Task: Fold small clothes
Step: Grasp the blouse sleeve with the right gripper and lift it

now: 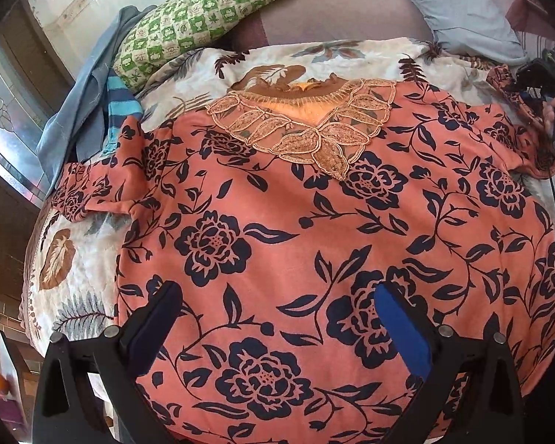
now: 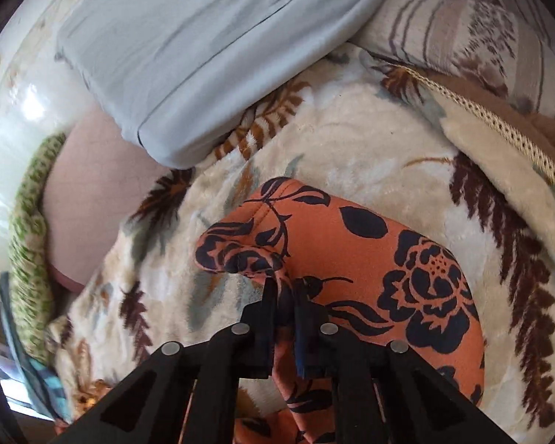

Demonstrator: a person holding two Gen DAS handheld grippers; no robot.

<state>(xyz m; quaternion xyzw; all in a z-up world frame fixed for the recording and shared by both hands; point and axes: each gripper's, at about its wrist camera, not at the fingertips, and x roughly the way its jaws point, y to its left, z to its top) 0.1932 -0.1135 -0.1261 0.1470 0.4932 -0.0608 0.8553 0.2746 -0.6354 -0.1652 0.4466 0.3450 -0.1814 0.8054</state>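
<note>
— What's around the bed right now?

— A cream blanket [image 1: 92, 259] with brown and grey leaf prints covers it, and the orange floral top [image 1: 314, 229] lies spread flat on that, neckline lace away from the left camera. At the far left edge sits a green-and-white checked pillow [image 1: 207, 18], with a blue garment [image 1: 77, 111] and a striped blue piece [image 1: 124, 100] bunched beside it. A pale grey-blue pillow [image 2: 211, 55] lies at the head, close to the sleeve end, and a striped beige cover [image 2: 481, 33] is to its right.

— Anything in the way of the sleeves?

— The left sleeve [image 1: 103, 185] lies crumpled on the blanket, just beside the blue clothes. The blanket's folded edge with its woven trim [image 2: 499, 125] rises near the right sleeve [image 2: 351, 259].

— And the hands?

— The left hand-held gripper [image 1: 277, 318] hangs over the lower body of the top, tilted steeply downward, its fingers spread wide with nothing between them. The right hand-held gripper [image 2: 286, 296] angles down at the sleeve's cuff, fingers pressed together and pinching a bunch of the orange cloth. From the left camera you can see a hand [image 1: 553, 109] wrapped round that tool's handle at the top's far right corner.
</note>
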